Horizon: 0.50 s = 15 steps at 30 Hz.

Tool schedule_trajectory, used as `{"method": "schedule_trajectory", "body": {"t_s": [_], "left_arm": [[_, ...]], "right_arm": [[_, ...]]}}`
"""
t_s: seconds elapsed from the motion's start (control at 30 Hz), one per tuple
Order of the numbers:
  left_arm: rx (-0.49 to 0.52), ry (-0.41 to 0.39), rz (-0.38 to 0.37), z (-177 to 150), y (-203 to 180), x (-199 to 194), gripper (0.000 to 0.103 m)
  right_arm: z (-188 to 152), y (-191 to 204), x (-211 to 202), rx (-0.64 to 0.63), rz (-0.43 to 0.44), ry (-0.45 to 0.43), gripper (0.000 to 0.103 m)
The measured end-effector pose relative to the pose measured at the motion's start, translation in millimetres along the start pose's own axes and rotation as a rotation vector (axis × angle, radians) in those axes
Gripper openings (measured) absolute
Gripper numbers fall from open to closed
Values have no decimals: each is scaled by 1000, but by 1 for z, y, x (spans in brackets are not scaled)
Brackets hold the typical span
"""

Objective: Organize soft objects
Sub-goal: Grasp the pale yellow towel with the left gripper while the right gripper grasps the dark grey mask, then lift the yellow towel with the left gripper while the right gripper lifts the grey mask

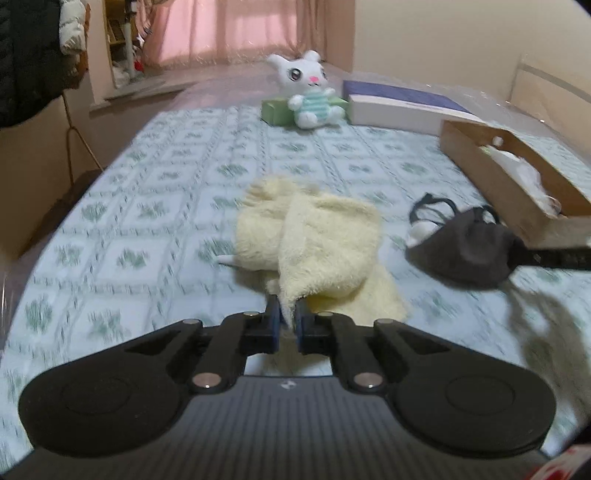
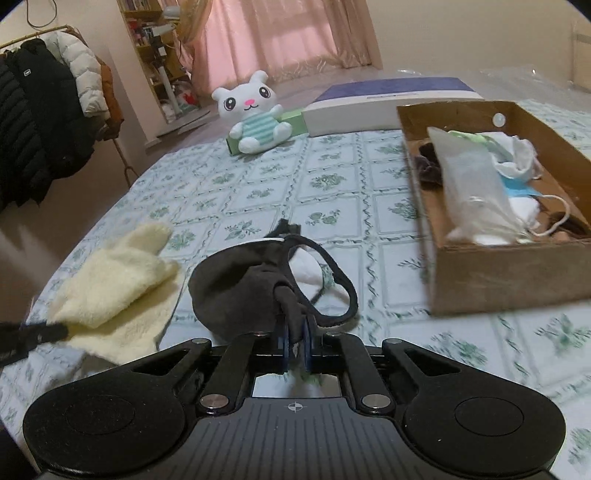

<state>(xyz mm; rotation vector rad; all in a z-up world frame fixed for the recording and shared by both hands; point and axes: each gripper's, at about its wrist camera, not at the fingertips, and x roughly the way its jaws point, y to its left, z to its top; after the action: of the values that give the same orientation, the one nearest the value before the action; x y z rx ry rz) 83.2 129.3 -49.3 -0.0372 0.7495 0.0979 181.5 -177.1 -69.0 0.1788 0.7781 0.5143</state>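
1. The left tool (image 1: 287, 314) is clenched on a corner of the fluffy pale-yellow towel (image 1: 314, 243); its blue pads pinch the cloth, and the rest of the towel hangs and bunches ahead of the fingers, over the bed.
2. The right tool (image 2: 295, 338) is clenched on a gathered edge of the dark grey fabric face mask (image 2: 240, 288); the mask's cup bulges to the left of the fingers and its black ear loop (image 2: 332, 280) arcs out to the right.
3. In the left wrist view the right tool comes in from the right edge with the mask dangling from it, just to the right of the towel; in the right wrist view the left tool comes in from the left edge with the towel.
4. Below both lies the bed cover with a green floral grid pattern (image 2: 332, 184).
5. A small white soft item (image 2: 306, 269) lies on the cover behind the mask, seen through its loop.
6. To the right stands an open brown cardboard box (image 2: 498, 273) holding a clear plastic bag, white and light-blue cloths and other soft pieces.
7. Farther away, a white plush bunny in a striped mint shirt (image 2: 255, 114) sits against a green box (image 1: 277, 110), beside a flat white and purple box (image 2: 388, 103).
8. Beyond the bed hang pink curtains (image 2: 280, 33), and dark and white jackets (image 2: 44, 110) hang on a rack at the left.
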Motion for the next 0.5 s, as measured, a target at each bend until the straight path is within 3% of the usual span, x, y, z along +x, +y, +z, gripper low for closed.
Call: {"method": "schedule_trajectory", "body": {"t_s": [0.23, 0.37, 0.5], "left_arm": [[17, -34, -76, 5, -16, -27, 9], [19, -61, -61, 25, -9, -12, 9], [-10, -38, -53, 39, 3, 18, 9]], "right_arm": [[15, 20, -20, -96, -8, -70, 8], [22, 26, -3, -135, -8, -56, 8], [25, 31, 22, -153, -18, -21, 8]]}}
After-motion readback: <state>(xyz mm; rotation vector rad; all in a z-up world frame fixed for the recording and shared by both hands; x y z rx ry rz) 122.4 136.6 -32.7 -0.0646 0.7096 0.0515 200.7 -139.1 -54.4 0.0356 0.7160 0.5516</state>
